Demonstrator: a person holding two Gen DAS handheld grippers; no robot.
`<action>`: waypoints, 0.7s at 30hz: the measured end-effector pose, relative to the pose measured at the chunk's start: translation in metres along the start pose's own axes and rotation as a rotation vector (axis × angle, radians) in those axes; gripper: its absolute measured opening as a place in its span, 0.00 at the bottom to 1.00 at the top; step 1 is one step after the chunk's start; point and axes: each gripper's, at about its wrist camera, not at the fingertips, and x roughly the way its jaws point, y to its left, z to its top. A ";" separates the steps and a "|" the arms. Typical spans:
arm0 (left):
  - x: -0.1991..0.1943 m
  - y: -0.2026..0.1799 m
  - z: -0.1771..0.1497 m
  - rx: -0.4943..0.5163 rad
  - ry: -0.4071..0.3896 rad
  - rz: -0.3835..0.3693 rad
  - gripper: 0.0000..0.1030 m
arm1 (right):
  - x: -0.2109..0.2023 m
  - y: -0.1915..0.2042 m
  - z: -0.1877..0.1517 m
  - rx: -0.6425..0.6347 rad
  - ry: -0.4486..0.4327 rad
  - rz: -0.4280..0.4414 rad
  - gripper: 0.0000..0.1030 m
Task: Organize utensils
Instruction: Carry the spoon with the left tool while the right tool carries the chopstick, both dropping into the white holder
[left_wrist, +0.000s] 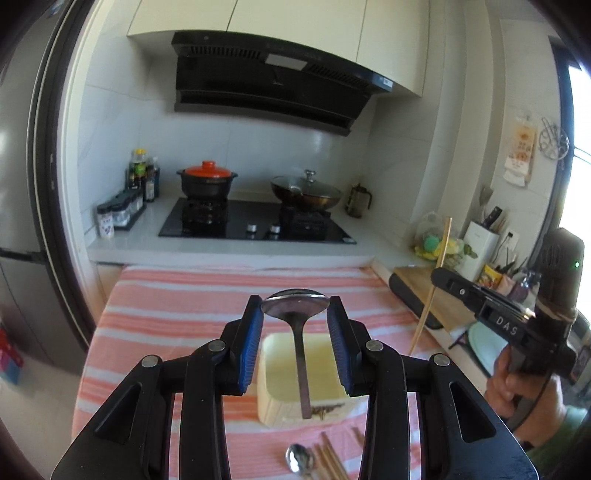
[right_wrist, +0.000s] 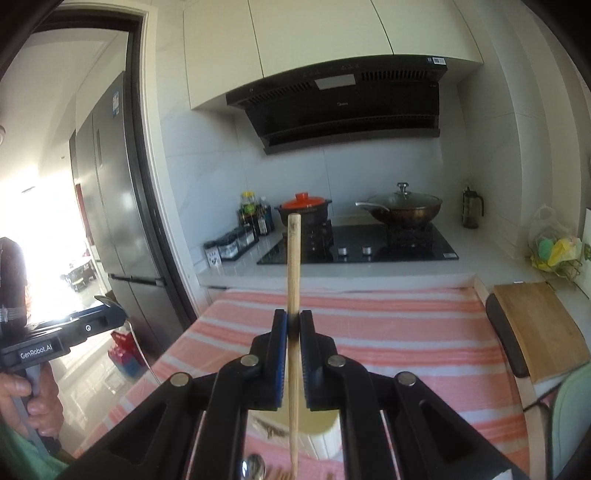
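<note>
Gripping spoon (left_wrist: 295, 304) by bowl, left hand-held gripper (left_wrist: 294, 314) holds it above cream box (left_wrist: 275, 410) on striped worktop (left_wrist: 184, 314), handle hanging down. Right hand-held gripper (right_wrist: 292, 325) clamped on upright chopstick (right_wrist: 294, 258). More chopsticks (left_wrist: 332, 461), second spoon (left_wrist: 300, 459) lie near box.

The tablecloth (left_wrist: 177, 295) is salmon-pink with white stripes, and the utensil box (left_wrist: 295, 410) on it is cream. A silver spoon (left_wrist: 295, 306) sits between blue gripper pads (left_wrist: 255, 332); the clay pot lid (left_wrist: 207, 170) is orange-red.
</note>
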 end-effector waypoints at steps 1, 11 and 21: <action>0.010 -0.001 0.003 -0.001 -0.001 0.007 0.34 | 0.010 -0.003 0.001 0.013 -0.022 0.002 0.07; 0.127 0.011 -0.044 -0.043 0.210 0.042 0.34 | 0.116 -0.039 -0.061 0.042 0.166 -0.033 0.07; 0.130 0.004 -0.062 -0.014 0.334 0.088 0.66 | 0.123 -0.042 -0.073 0.043 0.363 -0.052 0.20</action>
